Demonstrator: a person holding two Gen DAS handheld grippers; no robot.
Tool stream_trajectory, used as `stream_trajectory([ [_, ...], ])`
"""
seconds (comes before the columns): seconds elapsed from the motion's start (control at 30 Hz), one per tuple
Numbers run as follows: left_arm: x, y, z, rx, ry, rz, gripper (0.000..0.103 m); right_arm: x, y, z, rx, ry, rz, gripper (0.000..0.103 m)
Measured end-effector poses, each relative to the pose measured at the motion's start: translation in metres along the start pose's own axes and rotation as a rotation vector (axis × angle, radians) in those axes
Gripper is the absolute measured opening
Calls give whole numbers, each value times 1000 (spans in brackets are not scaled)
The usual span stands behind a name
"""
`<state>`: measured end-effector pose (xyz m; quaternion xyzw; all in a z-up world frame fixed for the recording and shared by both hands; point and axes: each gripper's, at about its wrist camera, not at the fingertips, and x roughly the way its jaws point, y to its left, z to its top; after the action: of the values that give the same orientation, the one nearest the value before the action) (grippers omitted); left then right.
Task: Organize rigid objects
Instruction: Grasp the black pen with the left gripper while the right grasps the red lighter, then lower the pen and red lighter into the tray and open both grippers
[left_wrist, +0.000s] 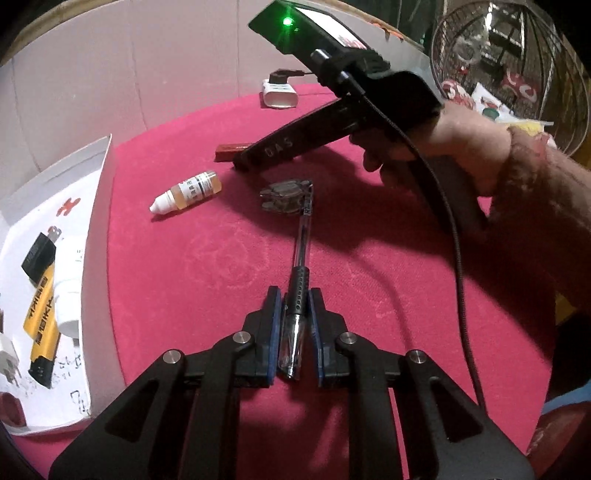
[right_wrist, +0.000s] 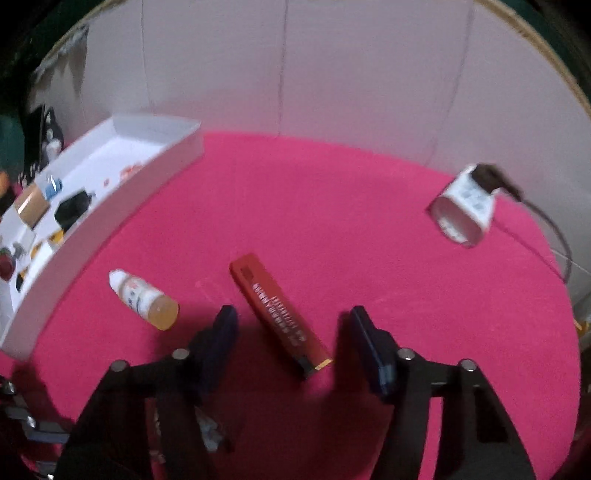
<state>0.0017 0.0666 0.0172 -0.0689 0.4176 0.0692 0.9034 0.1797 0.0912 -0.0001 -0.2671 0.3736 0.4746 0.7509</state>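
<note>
Left wrist view: left gripper (left_wrist: 294, 295) at 6 o'clock, jaws pinching pen (left_wrist: 298, 288) by its black grip; pen lying along red tablecloth (left_wrist: 184, 240), cap end toward 12 o'clock beside clear plastic clip (left_wrist: 284, 197). Right gripper (right_wrist: 291, 321), jaws spread, straddling red box (right_wrist: 279, 314) without contact. Dropper bottle (left_wrist: 186, 192) loose at 10 o'clock.

Risks, as judged: pen pivoting or slipping on lift, the hold being off-centre; red box skidding should one pad touch first.

White tray (left_wrist: 94, 221) at 9 o'clock: black plug adapter (left_wrist: 38, 254), yellow lighter (left_wrist: 40, 325), white cylinder (left_wrist: 68, 302), white plug (left_wrist: 9, 360).
</note>
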Motion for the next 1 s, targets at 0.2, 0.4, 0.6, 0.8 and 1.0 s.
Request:
stream_trajectory([
  [0.2, -9, 2, -5, -9, 17, -41, 13, -11, 1, -9, -9, 3, 22, 15],
  [0.4, -23, -4, -14, -3, -7, -62, 12, -65, -13, -35, 180, -137, 70, 15],
  [0.6, -46, -6, -7, -2, -94, -42, 12, -122, -11, -48, 284, -297, 80, 15],
  [0.8, -79, -1, -2, -28, -178, -8, 12, -151, 9, -36, 296, -379, 84, 15],
  [1.0, -99, 14, -3, -94, -222, 50, 12, -165, 29, -28, 284, -417, 109, 15],
])
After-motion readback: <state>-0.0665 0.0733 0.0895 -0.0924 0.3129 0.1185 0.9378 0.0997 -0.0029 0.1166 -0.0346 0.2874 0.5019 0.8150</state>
